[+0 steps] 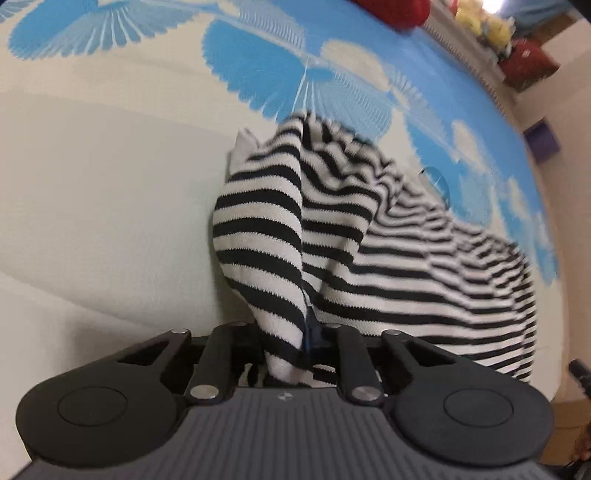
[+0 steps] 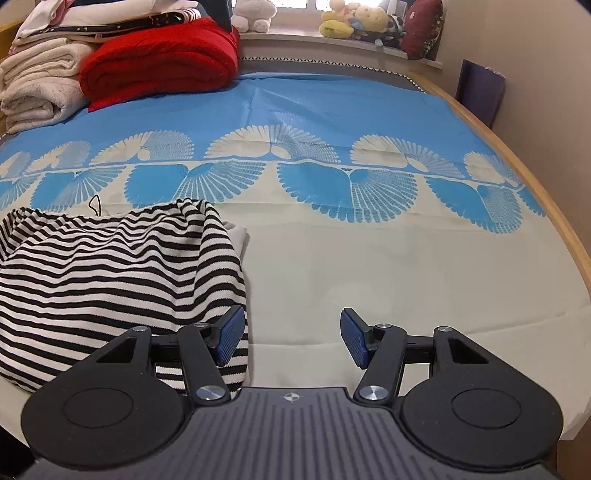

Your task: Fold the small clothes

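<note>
On the cream lower band of the bedsheet [image 2: 369,266]: striped garment [image 2: 110,280], black-and-white knit, crumpled in a loose mound, not laid flat. Lies at left in the right wrist view, near edge of the bed. Plain whitish inner layer showing at its far right edge. Thin dark thread loop visible just beyond its far side.

Left gripper [image 1: 291,354]: jaws drawn nearly together, pinching a fold of the striped garment; cloth rises from between the fingers and drapes away to the right. Pads themselves mostly hidden by fabric; only a sliver of blue showing.

Right gripper [image 2: 291,338]: jaws standing moderately apart, nothing between them, only bare sheet below. Blue pads [image 2: 354,338] both visible. Left finger just beside, overlapping in view, the garment's right edge; contact not determinable.

Further out: blue fan-pattern border [image 2: 314,184] across mid-bed, solid blue beyond. Red blanket [image 2: 159,59], folded, at far left of bed, touching a stack of folded pale towels [image 2: 37,85]. Plush toys [image 2: 354,22] along windowsill. Purple box [image 2: 480,92] against right wall, beside wooden bed rim [image 2: 554,206].
</note>
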Motion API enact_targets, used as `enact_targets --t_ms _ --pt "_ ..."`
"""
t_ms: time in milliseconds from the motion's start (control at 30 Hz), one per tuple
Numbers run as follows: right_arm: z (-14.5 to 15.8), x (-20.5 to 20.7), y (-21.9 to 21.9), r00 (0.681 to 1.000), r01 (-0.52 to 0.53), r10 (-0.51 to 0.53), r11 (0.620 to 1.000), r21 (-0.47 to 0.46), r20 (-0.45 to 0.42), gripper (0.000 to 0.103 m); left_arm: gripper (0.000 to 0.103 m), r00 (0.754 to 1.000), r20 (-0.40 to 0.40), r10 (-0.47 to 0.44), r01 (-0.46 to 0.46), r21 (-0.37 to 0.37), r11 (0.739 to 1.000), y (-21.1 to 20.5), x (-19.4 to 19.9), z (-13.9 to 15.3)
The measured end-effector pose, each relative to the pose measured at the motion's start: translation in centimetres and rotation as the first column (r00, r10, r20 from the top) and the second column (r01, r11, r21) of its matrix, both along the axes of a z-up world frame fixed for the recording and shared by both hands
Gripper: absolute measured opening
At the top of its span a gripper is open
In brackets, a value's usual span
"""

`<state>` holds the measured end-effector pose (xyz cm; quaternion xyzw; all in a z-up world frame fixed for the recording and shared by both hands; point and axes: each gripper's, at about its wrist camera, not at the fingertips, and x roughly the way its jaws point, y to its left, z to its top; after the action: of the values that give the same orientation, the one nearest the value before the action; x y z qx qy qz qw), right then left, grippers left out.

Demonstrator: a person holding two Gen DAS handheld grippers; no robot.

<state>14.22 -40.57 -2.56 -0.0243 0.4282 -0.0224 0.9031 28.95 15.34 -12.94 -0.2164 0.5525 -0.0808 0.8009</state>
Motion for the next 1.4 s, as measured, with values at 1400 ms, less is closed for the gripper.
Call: enact_targets --t_ms 1400 --pt "1.3 0.4 2.0 0.998 -0.027 0.024 0.998 0.059 0.051 0.059 0.015 0.996 0.033 0.088 -0.092 0.13 0.987 0.4 -2.9 6.9"
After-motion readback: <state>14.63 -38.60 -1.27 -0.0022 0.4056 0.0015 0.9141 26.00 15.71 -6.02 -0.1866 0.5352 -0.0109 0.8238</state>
